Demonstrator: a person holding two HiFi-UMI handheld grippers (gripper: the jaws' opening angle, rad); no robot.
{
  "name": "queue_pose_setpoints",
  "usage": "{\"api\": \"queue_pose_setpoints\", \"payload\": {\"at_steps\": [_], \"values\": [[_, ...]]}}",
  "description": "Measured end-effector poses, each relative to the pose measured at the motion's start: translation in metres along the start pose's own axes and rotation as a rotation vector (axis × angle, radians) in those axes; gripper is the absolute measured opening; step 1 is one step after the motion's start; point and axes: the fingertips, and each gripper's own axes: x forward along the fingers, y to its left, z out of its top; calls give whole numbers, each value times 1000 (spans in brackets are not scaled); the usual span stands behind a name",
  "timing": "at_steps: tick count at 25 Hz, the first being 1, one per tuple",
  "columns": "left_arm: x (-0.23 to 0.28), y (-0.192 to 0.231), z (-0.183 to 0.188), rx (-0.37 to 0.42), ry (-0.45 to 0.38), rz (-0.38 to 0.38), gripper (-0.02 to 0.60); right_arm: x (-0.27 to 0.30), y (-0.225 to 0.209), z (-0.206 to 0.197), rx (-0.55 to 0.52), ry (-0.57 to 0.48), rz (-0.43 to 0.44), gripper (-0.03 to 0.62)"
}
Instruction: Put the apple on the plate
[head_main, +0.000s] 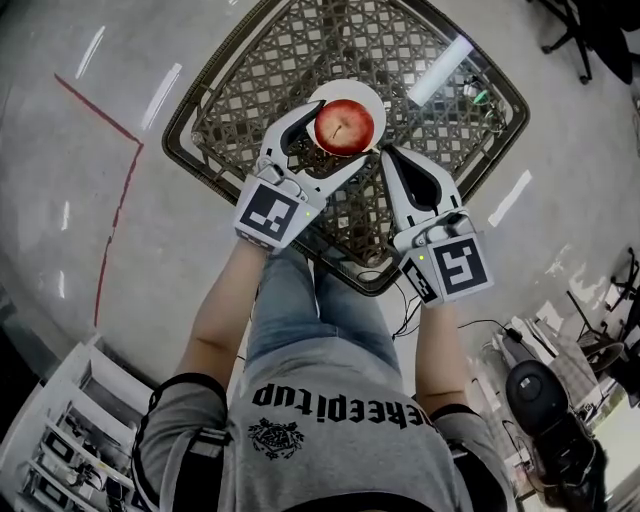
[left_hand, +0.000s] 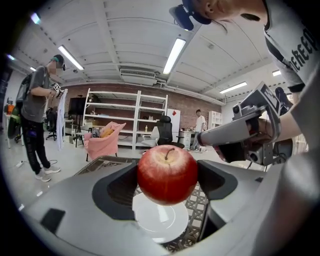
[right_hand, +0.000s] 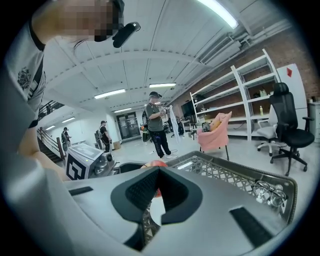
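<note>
Lattice table (head_main: 260, 80) w/ white plate (head_main: 350, 88) on top.

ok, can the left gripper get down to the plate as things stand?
Probably yes. The left gripper, shut on the apple, hangs right above the white plate; nothing else shows on it, and the right gripper sits off to one side.

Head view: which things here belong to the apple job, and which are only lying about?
In the job:
- apple, held in the left claw
- white plate below it

Not in the job:
- lattice table
- small metal item at its far right corner
- right claw, shut and empty
</note>
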Motion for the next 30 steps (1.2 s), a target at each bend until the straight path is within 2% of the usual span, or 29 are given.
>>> {"api": "queue_pose_setpoints", "payload": {"at_steps": [3,15,18,25,30], "values": [[7,4,-13,18,5,-2,403,4,-3,-9,7,12,0,3],[24,20,-48,13,40,14,403,15,-8,-28,26,41,-7,3],[29,20,-58,-16,70,17,403,15,-7,-33,26,52,0,3],[40,23,-73,36,99,17,403,14,-9,-42,30,67,-6,3],[42,24,-84,20,118,27,403,12,-11,-41,35,62,-4,3]]}}
